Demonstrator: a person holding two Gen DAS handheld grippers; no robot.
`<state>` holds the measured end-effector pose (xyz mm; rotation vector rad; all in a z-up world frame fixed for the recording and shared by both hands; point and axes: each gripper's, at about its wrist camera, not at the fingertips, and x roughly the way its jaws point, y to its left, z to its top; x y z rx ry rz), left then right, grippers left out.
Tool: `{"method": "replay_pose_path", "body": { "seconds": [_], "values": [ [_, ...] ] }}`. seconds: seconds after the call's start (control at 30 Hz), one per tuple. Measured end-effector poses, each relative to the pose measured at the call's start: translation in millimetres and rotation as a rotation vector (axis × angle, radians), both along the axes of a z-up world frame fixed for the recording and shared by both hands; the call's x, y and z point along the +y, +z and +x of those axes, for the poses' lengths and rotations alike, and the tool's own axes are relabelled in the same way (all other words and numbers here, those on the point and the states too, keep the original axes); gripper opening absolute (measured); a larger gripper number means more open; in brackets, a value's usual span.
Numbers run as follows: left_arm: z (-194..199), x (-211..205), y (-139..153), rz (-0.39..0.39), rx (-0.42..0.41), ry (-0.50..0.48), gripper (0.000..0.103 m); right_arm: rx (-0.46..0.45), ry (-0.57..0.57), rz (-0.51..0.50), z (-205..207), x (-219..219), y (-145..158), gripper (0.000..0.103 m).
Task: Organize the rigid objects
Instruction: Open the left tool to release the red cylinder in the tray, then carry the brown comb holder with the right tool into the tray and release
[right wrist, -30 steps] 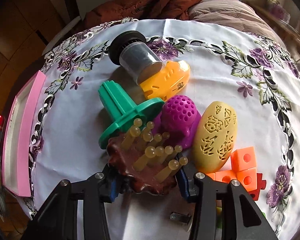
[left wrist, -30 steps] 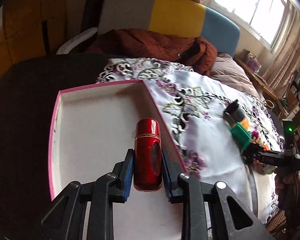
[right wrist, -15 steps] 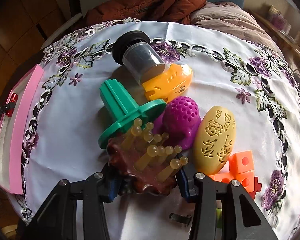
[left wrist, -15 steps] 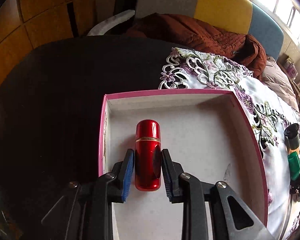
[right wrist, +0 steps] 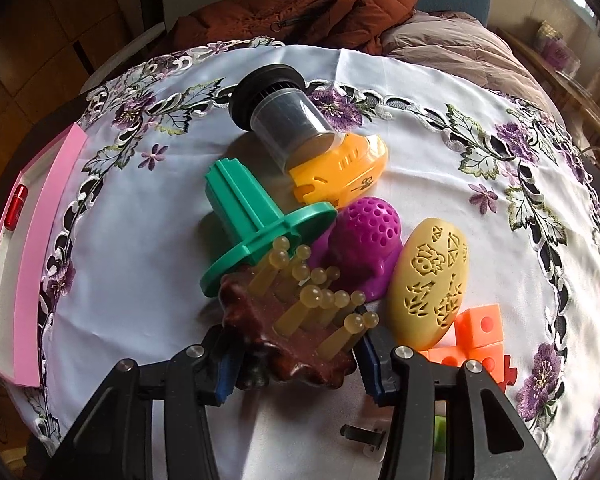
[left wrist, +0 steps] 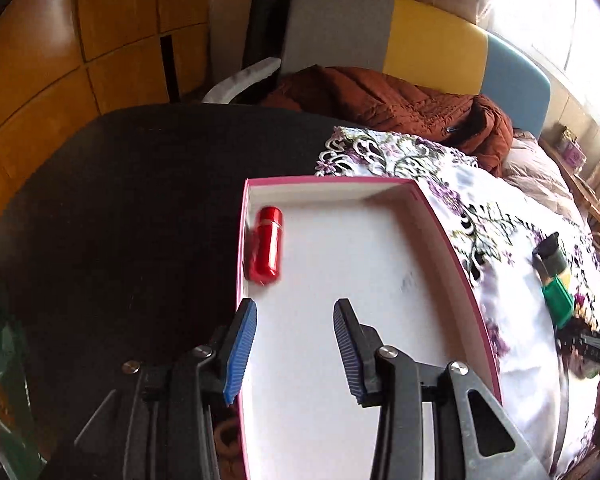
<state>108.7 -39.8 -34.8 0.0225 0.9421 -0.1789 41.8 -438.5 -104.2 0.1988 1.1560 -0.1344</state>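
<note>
One red capsule (left wrist: 265, 245), a glossy smooth cylinder with a rounded cap, is lying in the left part of the left wrist frame, inside one pink-rimmed tray (left wrist: 444, 236) with a matte white floor, close against the tray's left wall. The left tool (left wrist: 295, 346) is hovering low in the frame with its ribbed blue pads (left wrist: 240, 344) spread wide, holding nothing.

In the right wrist view the right tool (right wrist: 296, 364), at lower centre, is pinching one brown holder (right wrist: 272, 328), a glossy wavy-edged base bearing many translucent amber pegs with ball tips. On the floral embroidered cloth (right wrist: 440, 152) covering the table, just beyond the holder, these are clustering:
- one green flanged spool (right wrist: 252, 220)
- one clear jar (right wrist: 288, 124) with a ribbed black lid
- one orange shell (right wrist: 340, 172)
- one perforated purple dome (right wrist: 364, 244)
- one yellow egg (right wrist: 432, 280) with cut-out patterns
- several orange cubes (right wrist: 480, 328) at lower right
</note>
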Motion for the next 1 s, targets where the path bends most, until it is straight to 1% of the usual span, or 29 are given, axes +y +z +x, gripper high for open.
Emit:
{"method": "replay_pose_path", "body": {
  "seconds": [0.2,0.33,0.5,0.73,1.0],
  "values": [
    [-40,-11,3,-0.004,-0.018,-0.016,0.04,-0.007,0.008,-0.023,1,3,0,0.05],
    [-55,-17,3,0.0,-0.024,-0.032,0.04,-0.015,0.02,-0.044,0,5,1,0.046],
    [-64,-19,-1,-0.001,-0.007,-0.036,0.04,-0.019,0.037,-0.057,-1,10,0,0.046],
    [-72,-18,-1,-0.001,-0.009,-0.038,0.04,-0.013,0.075,-0.044,-4,20,0,0.046],
    [-75,-14,1,-0.005,-0.019,-0.039,0.04,-0.012,0.152,-0.052,-9,48,2,0.046]
  ]
}}
